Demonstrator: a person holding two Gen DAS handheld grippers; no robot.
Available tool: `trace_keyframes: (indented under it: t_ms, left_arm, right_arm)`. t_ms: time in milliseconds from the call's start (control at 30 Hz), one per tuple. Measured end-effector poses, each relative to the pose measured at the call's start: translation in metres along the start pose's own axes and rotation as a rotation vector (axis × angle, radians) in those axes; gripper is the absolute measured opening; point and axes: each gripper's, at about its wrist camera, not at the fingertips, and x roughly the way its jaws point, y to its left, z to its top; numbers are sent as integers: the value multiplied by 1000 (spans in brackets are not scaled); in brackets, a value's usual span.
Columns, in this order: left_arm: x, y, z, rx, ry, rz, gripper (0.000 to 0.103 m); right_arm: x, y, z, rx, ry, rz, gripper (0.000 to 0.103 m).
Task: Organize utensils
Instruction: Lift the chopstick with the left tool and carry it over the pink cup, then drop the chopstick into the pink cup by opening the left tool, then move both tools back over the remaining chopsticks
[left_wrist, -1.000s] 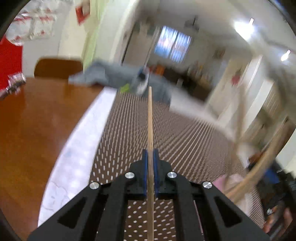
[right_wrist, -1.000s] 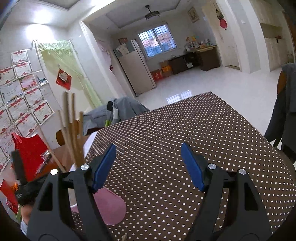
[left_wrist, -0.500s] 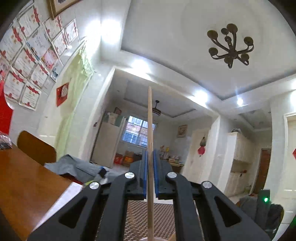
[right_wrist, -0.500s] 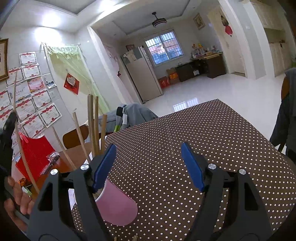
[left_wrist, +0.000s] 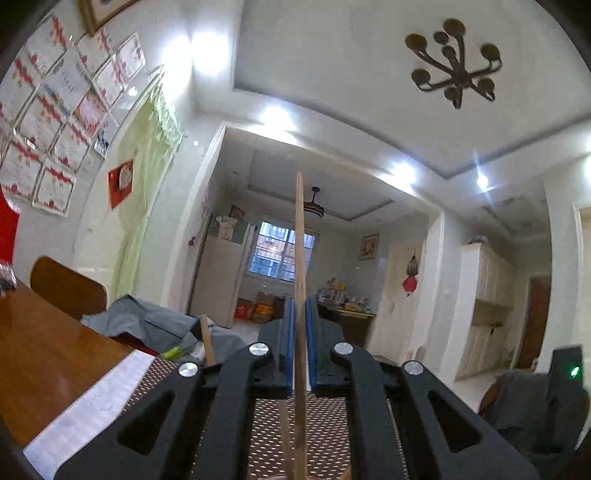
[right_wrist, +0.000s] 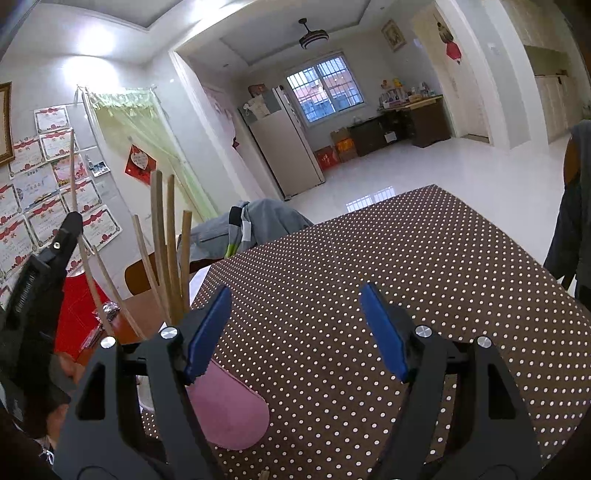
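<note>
The left tongs (left_wrist: 300, 345) were clamped on a single wooden chopstick (left_wrist: 300, 258), held nearly upright with its tip toward the ceiling. The right tongs (right_wrist: 295, 332) stood wide apart, holding nothing, above the dotted cloth on the bench (right_wrist: 406, 258). Just beside their left finger stood the pink cup (right_wrist: 225, 410), near the bench's left edge, with several chopsticks (right_wrist: 162, 251) leaning in it. The held stick's lower end seemed to be over the cup, though the rim was hidden. To seat it well, the stick should be kept steep, lowered clear of the others, and released only once inside the rim.
</note>
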Motion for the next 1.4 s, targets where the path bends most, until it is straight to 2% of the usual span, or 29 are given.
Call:
trace_keyframes:
  t_ms: [333,633,733,800,833,900,967,1000,1100,1167,1400]
  left_arm:
    - [-8,4,-17,31,65,27,6]
    - [-32,7,-22,60,135,22,6]
    - [-36,9,-25,55,192,10,7]
    - [-38,10,-27,43,222,-6,15]
    - [-40,11,-27,36,235,-10,24]
    - [-45,13,-26,23,251,-13,26]
    - [-49,15,-23,12,278,-16,35]
    - [-52,16,-22,4,288,-20,35]
    - [-59,18,-20,-2,347,-14,40]
    - [-63,21,-21,-1,417,0,45]
    - [-73,29,-38,-11,748,-19,45]
  right_arm:
    - [-2,9,-6,-23,-8,8,72]
    - [-15,24,-10,-42,-19,24,72]
    - [-20,28,-15,-59,-7,22,72]
    - [-23,30,-20,-71,8,17,72]
    - [-25,30,-23,-74,14,14,72]
    - [-29,30,-27,-74,24,11,72]
    - [-34,31,-32,-79,35,10,72]
    - [-35,32,-33,-84,40,9,72]
    - [-43,35,-41,-104,65,10,72]
    - [-48,38,-46,-116,82,11,72]
    - [-62,51,-68,-165,168,-8,72]
